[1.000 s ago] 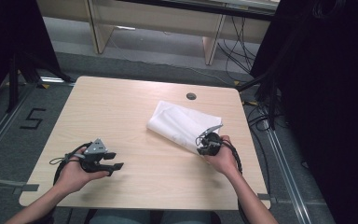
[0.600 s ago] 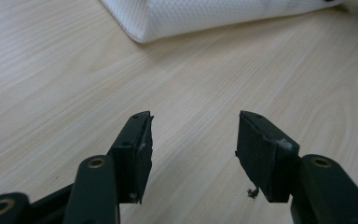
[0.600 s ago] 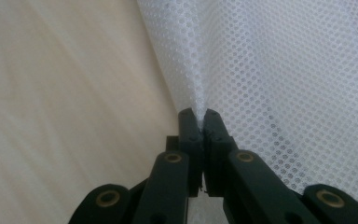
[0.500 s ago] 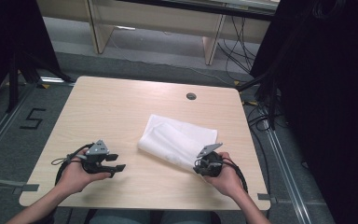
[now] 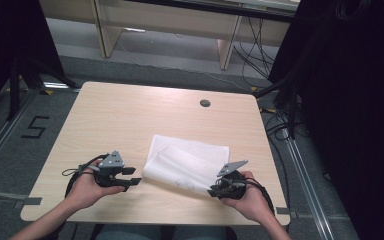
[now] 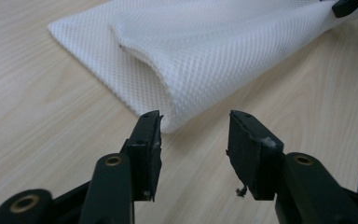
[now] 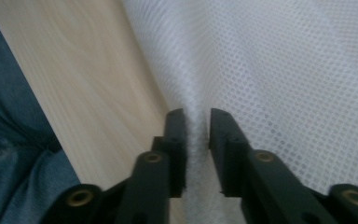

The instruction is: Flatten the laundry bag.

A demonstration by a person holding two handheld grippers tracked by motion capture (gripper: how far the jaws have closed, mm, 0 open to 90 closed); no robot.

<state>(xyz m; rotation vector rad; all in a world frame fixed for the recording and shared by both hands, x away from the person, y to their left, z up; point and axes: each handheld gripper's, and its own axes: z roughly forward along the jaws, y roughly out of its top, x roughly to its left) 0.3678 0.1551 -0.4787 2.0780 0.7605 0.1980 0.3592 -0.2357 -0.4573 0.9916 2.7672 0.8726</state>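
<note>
A white mesh cloth (image 5: 187, 162) lies partly folded on the light wooden table (image 5: 130, 115), toward the front right. My right gripper (image 5: 219, 190) is shut on the cloth's near right edge; in the right gripper view (image 7: 196, 122) the mesh (image 7: 284, 70) is pinched between the two jaws. My left gripper (image 5: 136, 176) is open just left of the cloth, jaws pointing at its near left corner. In the left gripper view (image 6: 195, 128) the folded cloth corner (image 6: 177, 70) lies right in front of the open jaws, not between them.
A round grommet hole (image 5: 205, 103) sits near the table's far edge. Table edge runs close behind both hands. A floor marking "5" (image 5: 34, 127) is to the left, and cables (image 5: 280, 125) trail on the floor to the right.
My right gripper has dragged the cloth toward the front edge and to the left, spreading it flatter. The left gripper has stayed about where it was.
</note>
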